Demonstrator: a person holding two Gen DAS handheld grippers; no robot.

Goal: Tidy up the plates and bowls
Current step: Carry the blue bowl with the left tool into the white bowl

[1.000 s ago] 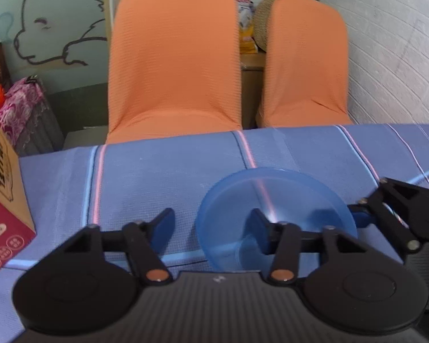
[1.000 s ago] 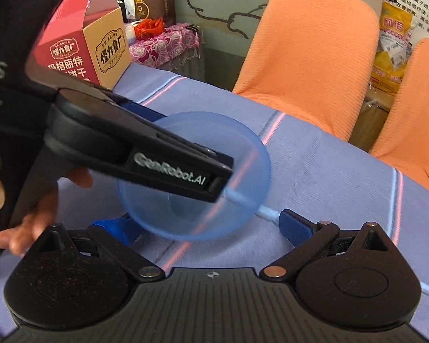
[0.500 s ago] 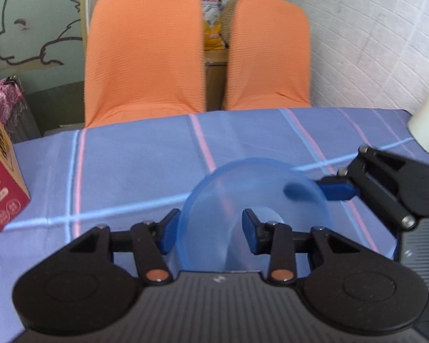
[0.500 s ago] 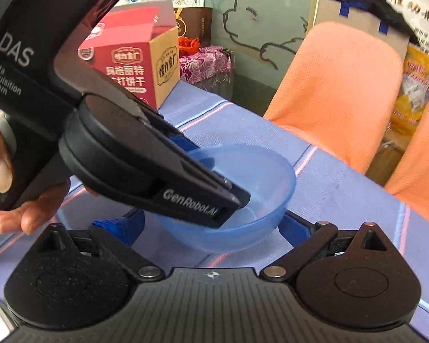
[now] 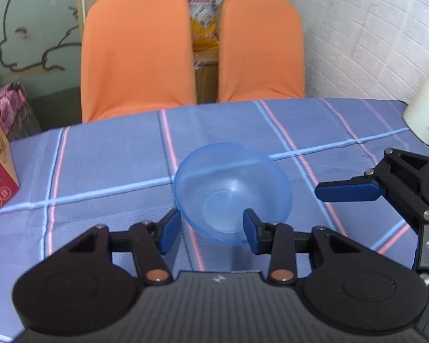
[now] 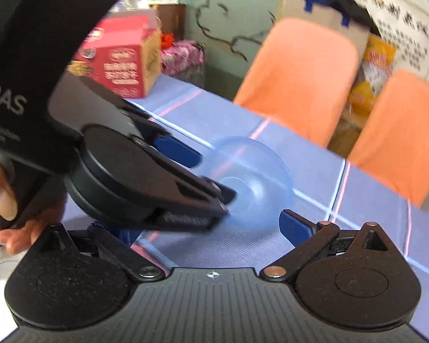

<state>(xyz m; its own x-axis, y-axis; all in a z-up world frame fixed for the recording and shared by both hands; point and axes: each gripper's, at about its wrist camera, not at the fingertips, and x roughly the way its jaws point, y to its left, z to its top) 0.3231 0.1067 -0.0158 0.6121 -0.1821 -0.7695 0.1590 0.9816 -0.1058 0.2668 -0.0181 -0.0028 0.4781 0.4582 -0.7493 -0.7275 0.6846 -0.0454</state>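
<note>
A translucent blue bowl [image 5: 233,190] sits upright on the blue checked tablecloth [image 5: 114,165]. My left gripper [image 5: 208,230] is open, its blue pads either side of the bowl's near rim, one inside the bowl and one outside. In the right wrist view the bowl [image 6: 257,177] lies beyond the left gripper's body. My right gripper [image 6: 211,228] is open and empty; its left finger is hidden behind the left gripper. One of its blue fingers [image 5: 347,190] shows at the right of the left wrist view, apart from the bowl.
A red and tan carton [image 6: 123,63] stands at the table's left end. Two orange-covered chairs [image 5: 137,54] stand behind the far edge. A white cylinder [image 5: 427,108] stands at the right edge. A hand [image 6: 3,200] holds the left gripper.
The left gripper has drawn back and spread a little; the bowl now rests on the cloth farther out. The right gripper has moved away to the right of the bowl.
</note>
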